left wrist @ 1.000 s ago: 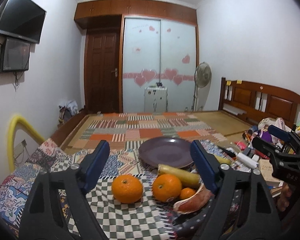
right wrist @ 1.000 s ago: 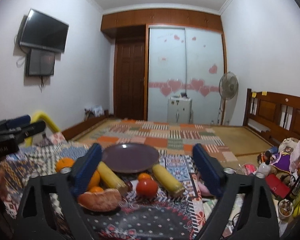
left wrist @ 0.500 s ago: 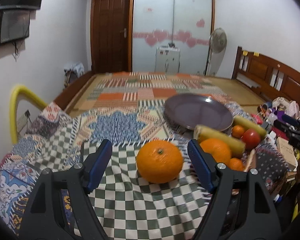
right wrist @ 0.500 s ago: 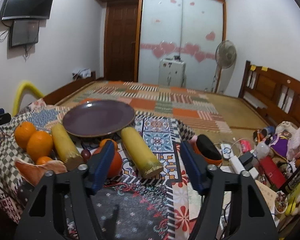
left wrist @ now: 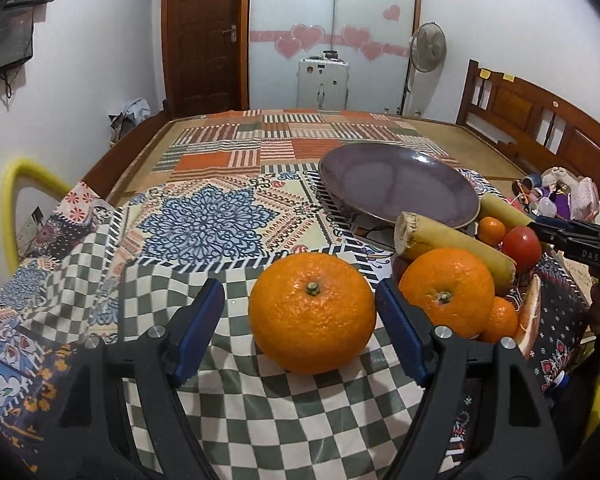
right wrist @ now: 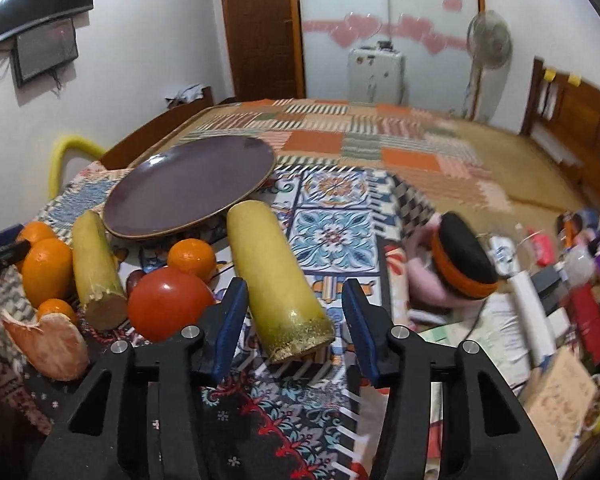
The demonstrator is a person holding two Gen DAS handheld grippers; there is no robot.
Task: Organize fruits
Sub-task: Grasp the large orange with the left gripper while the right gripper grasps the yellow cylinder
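Note:
My left gripper (left wrist: 300,324) is open around a large orange (left wrist: 312,312) on the checked cloth; the right pad is close to it, the left pad stands apart. A second orange (left wrist: 448,290), two small oranges and a red tomato (left wrist: 522,242) lie to its right. My right gripper (right wrist: 296,332) is open around the near end of a yellow sugarcane piece (right wrist: 276,272). A second cane piece (right wrist: 98,268), the tomato (right wrist: 168,302) and a peeled pomelo wedge (right wrist: 48,340) lie to its left. The purple plate (left wrist: 396,188) stands behind the fruit and holds nothing.
A black and orange hat (right wrist: 464,256) on something pink lies right of the cane. Boxes, bottles and toys (right wrist: 560,280) crowd the table's right side. A yellow chair back (left wrist: 16,200) stands at the left edge. A patchwork bed lies beyond the table.
Both grippers have moved forward and down. The left one now brackets the large orange; the right one now brackets the end of the right cane piece.

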